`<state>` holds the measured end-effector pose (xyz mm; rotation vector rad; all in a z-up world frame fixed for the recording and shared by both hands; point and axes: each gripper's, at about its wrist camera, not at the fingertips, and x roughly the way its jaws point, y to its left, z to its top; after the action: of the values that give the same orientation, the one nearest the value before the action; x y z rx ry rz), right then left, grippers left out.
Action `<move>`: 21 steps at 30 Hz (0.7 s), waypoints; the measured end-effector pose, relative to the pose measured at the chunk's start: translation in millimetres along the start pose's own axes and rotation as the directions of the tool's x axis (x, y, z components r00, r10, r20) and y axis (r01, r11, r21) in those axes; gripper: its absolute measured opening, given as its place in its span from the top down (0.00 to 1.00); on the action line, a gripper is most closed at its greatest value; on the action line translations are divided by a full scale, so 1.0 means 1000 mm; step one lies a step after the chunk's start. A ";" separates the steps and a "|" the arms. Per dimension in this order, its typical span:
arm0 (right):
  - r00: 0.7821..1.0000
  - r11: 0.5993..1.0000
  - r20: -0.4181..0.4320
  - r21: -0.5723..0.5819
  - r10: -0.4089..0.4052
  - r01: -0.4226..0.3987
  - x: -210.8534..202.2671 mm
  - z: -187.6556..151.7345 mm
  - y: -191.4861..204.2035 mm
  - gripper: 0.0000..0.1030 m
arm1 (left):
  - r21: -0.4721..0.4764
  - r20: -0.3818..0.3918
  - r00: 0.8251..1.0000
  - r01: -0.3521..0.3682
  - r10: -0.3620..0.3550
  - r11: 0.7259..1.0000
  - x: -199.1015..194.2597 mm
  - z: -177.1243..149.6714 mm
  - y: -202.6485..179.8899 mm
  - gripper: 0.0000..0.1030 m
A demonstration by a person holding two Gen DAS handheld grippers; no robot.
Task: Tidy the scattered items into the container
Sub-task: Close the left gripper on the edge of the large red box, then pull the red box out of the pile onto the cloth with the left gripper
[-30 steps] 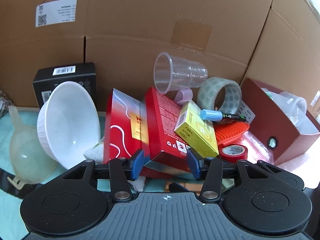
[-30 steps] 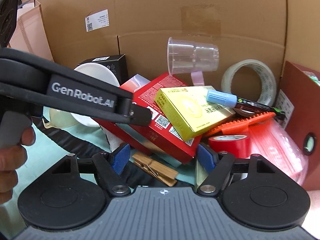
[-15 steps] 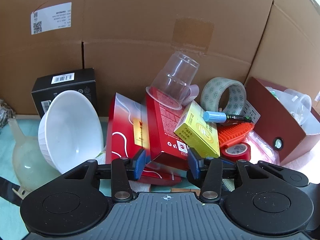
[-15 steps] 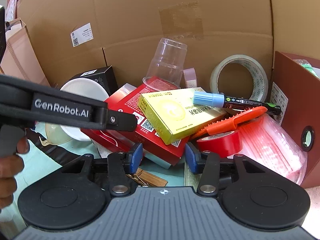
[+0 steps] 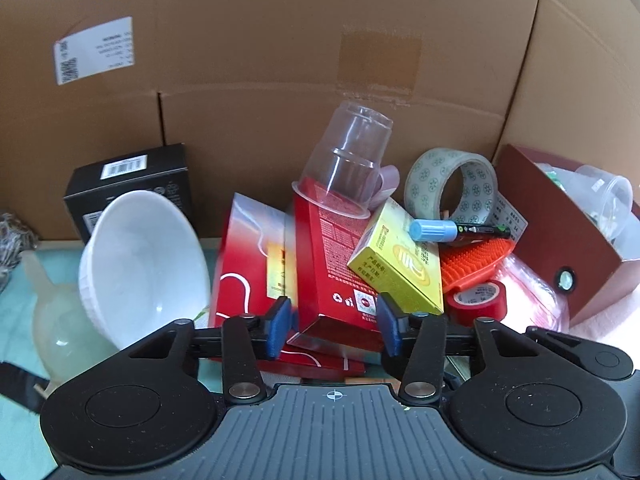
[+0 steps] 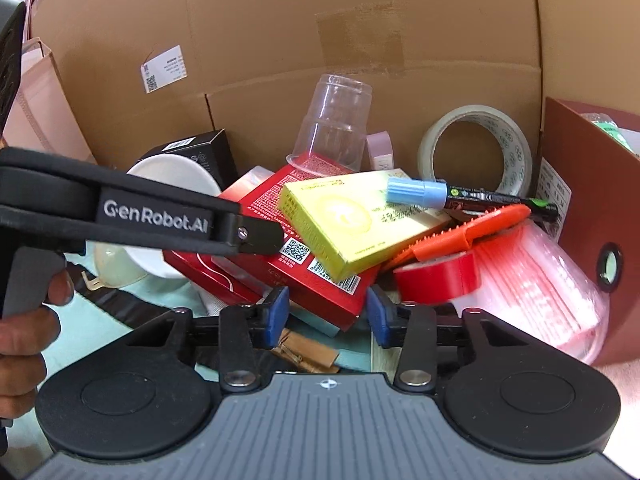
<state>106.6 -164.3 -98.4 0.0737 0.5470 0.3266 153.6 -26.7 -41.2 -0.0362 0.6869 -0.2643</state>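
Two claws, left [image 5: 334, 328] and right [image 6: 322, 314], are both closing, pads not yet pressing, around the near corner of one glossy red box [image 5: 332, 264]. On it lie one yellow carton [image 6: 352, 220] and one clear cup [image 5: 344, 160], upside down. Behind: one tape ring [image 5: 452, 184], then the brown container [image 5: 560, 248] at right.
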 end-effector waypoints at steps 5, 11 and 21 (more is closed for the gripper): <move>0.999 0.999 -0.016 -0.008 0.035 -0.035 -0.022 -0.011 0.008 0.58 | 0.026 0.029 0.999 -0.031 0.031 0.999 -0.024 -0.016 -0.009 0.55; 0.991 0.987 -0.016 -0.096 0.130 -0.131 -0.055 -0.021 0.031 0.77 | 0.018 0.002 0.999 0.045 -0.045 0.999 -0.052 -0.037 -0.023 0.66; 1.000 1.000 0.011 -0.028 -0.011 0.011 -0.053 -0.024 -0.003 0.37 | -0.020 0.022 1.000 -0.002 0.002 1.000 -0.051 -0.028 -0.013 0.36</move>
<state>52.5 -185.2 -92.6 0.0449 0.5319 0.3227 94.7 -24.9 -29.8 -0.0573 0.6675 -0.2550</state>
